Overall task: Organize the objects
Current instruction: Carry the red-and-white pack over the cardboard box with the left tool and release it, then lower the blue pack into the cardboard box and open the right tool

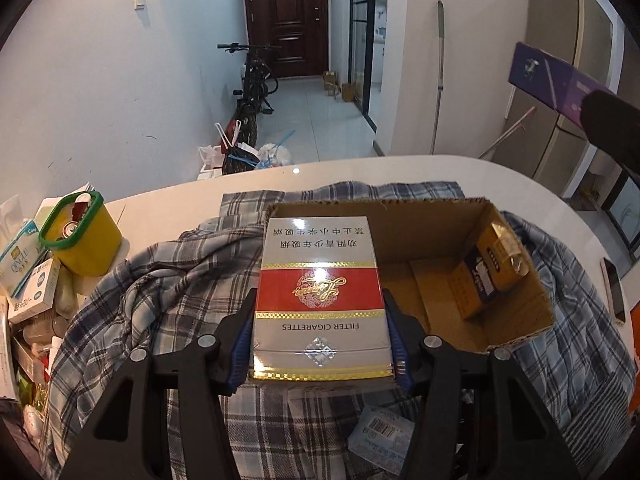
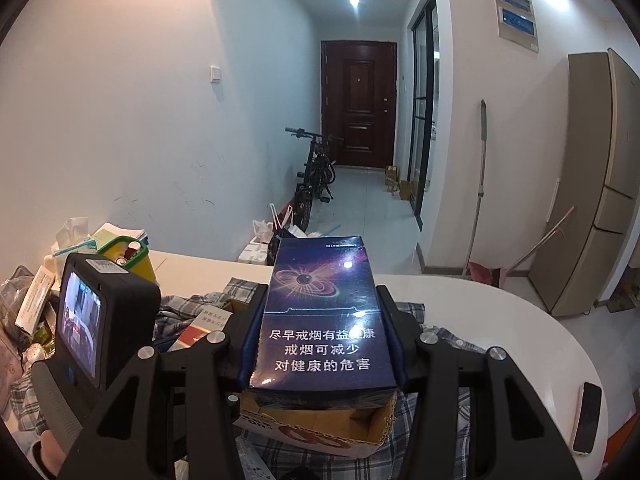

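While the left hand-held gripper (image 1: 320, 344) clamps the red-and-white carton (image 1: 320, 292), long axis pointing ahead, the open cardboard box (image 1: 516, 320) sits directly beneath and ahead, nearer this hand; the right hand-held gripper (image 2: 320, 344) grips the blue carton (image 2: 322, 312).

Private flat, entrance hallway, dark wooden front door (image 2: 359, 104), bicycle (image 2: 314, 176) parked against wall, gold fridge (image 2: 592, 184), mop (image 2: 478, 188) leaning, cluttered white table (image 2: 500, 304) with plaid shirt (image 1: 160, 280).
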Action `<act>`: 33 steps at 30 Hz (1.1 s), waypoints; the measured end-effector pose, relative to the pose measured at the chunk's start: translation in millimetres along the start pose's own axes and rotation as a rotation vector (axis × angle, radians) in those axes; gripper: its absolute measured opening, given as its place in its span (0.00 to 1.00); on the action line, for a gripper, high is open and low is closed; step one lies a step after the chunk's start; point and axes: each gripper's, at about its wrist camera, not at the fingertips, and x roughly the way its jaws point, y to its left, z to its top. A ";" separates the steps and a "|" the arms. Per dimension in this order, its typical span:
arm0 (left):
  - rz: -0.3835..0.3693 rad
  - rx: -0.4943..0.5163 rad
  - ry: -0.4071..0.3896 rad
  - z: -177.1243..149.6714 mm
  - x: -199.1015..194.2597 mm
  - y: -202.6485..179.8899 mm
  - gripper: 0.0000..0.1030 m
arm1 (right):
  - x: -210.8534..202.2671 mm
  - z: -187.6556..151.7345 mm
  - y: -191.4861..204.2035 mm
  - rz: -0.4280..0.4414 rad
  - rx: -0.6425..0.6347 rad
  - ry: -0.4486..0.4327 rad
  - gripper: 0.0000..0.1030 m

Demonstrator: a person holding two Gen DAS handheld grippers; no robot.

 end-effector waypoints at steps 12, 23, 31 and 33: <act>-0.016 -0.019 0.025 -2.8 19.6 2.5 0.56 | 13.6 -1.8 -9.1 -0.015 0.027 0.038 0.48; 0.020 0.009 0.055 -2.4 23.3 -4.0 0.58 | 17.0 -1.7 -9.3 -0.018 0.030 0.045 0.48; -0.002 0.002 0.012 2.0 5.6 -3.8 0.73 | 18.3 -1.8 -12.1 -0.018 0.045 0.044 0.48; 0.006 -0.010 -0.037 5.1 -5.9 0.2 0.75 | 17.5 -1.1 -12.2 -0.017 0.048 0.041 0.48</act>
